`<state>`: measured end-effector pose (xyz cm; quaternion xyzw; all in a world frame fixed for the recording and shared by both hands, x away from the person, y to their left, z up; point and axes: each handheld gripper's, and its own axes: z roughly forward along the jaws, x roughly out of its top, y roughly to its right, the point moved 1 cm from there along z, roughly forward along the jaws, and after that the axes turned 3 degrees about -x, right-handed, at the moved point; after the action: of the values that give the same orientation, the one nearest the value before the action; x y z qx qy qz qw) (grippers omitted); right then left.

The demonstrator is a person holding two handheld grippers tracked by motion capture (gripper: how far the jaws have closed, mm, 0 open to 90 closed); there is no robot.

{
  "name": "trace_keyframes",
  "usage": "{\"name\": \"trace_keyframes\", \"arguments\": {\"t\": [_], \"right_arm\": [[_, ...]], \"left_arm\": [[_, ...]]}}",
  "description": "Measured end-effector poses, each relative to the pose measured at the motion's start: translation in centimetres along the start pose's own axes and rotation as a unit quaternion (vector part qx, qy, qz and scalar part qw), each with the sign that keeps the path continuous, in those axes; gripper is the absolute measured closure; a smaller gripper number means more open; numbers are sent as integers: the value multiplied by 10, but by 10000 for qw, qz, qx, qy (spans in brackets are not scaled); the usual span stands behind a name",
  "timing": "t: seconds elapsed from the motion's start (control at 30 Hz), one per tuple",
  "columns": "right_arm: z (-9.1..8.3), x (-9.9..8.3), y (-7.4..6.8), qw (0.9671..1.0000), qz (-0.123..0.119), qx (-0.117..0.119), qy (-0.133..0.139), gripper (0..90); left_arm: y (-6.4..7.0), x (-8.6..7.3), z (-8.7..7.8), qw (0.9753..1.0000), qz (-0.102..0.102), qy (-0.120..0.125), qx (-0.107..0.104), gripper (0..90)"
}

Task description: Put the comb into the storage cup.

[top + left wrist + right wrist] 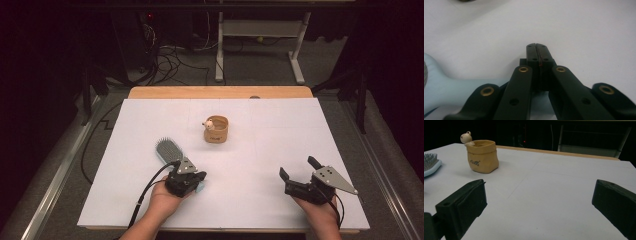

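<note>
1. Left tool (199,181) sits low on the near left of the white worktop (280,145), held in my left hand (162,200), its cable trailing off toward the near edge
2. Its jaws are pressed together; in the left gripper view the two black tips (537,53) meet with no gap, and nothing lies between them
3. The hairbrush (167,151) lies just beside this tool, bristles up, head pointing to the far left; its pale blue handle (461,88) runs under the tool's arms in the left gripper view, and whether they touch I cannot tell
4. My right tool (297,169) rests on the near right, well apart from the left one, gripped by my right hand (322,212)
5. Its jaws are spread wide, with bare worktop between them in the right gripper view
6. A tan pouch-shaped cup (216,129) with a small animal figure (466,138) on its rim stands upright farther out, near the middle of the worktop, apart from both tools and the brush
</note>
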<state>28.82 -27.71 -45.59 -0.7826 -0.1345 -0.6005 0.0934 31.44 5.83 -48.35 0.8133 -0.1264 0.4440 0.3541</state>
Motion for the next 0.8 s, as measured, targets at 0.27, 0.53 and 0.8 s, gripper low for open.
{"name": "trace_keyframes", "arguments": {"t": [0.27, 0.53, 0.8], "right_arm": [[-1, 0, 1, 10000, 30, -29, 0, 1], [-2, 0, 2, 10000, 74, -43, 7, 1], [-2, 0, 2, 10000, 73, -58, 1, 1]], "left_arm": [[-4, 3, -4, 9998, -15, -203, -56, 900], [-7, 2, -9, 9993, -3, -360, -44, 900], [-13, 2, -17, 9988, 97, -486, 8, 900]]}}
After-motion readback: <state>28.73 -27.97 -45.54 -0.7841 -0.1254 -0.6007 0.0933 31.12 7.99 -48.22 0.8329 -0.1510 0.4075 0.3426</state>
